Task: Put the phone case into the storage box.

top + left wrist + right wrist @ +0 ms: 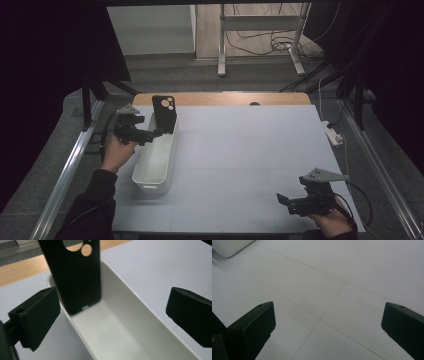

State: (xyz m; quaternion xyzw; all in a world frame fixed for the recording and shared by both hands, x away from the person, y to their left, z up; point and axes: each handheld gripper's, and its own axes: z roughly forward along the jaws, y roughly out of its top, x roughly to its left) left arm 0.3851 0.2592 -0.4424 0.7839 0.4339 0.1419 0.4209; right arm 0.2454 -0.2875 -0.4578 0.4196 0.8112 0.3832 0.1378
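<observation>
Right gripper (295, 202) gapes wide over bare table (240, 150); left gripper (150, 134), wide, flanks case (164, 113) leaning in bin (155, 175)

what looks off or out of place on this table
Only the black phone case stands out: it stands on end inside the far end of the white bin, leaning on the end wall instead of lying flat. The left gripper is open and clear of it. Nothing looks spilled or damaged.

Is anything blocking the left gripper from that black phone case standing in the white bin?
Nothing visible does. The left gripper is open above the long white plastic bin, and the black phone case leans upright against the bin's far end, beyond the jaws.
</observation>
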